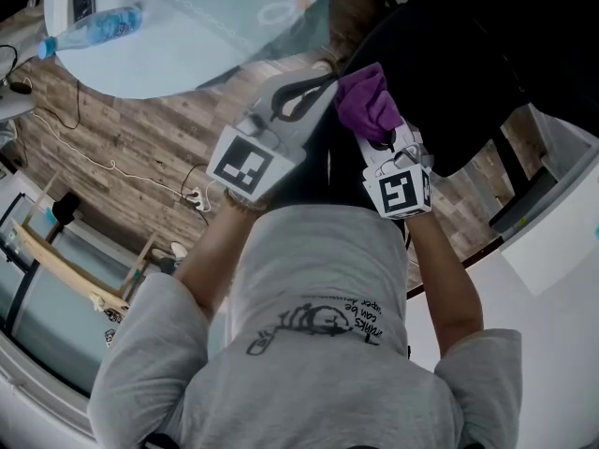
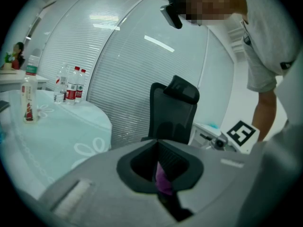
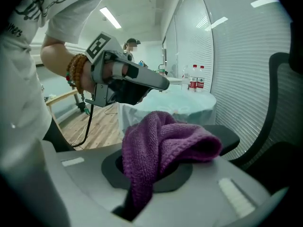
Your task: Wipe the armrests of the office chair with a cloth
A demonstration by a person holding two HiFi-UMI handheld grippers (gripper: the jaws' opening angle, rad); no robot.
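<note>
My right gripper (image 1: 376, 137) is shut on a bunched purple cloth (image 1: 367, 99), which spills out over its jaws (image 3: 163, 143). The cloth hangs just over the black office chair's (image 1: 459, 54) armrest pad (image 3: 231, 137); whether they touch is hidden. My left gripper (image 1: 312, 88) hovers beside the cloth with its jaws together, and in the right gripper view (image 3: 162, 83) it carries nothing. In the left gripper view a sliver of purple (image 2: 164, 178) shows in the slot between its jaws. The chair's back and headrest (image 2: 173, 109) stand ahead.
A round table with a pale blue cover (image 1: 187, 40) is close on the left, with a water bottle (image 1: 94, 28) lying on it and more bottles (image 2: 71, 85) standing. Cables (image 1: 112, 168) trail over the wood floor. A white desk (image 1: 552, 241) lies right.
</note>
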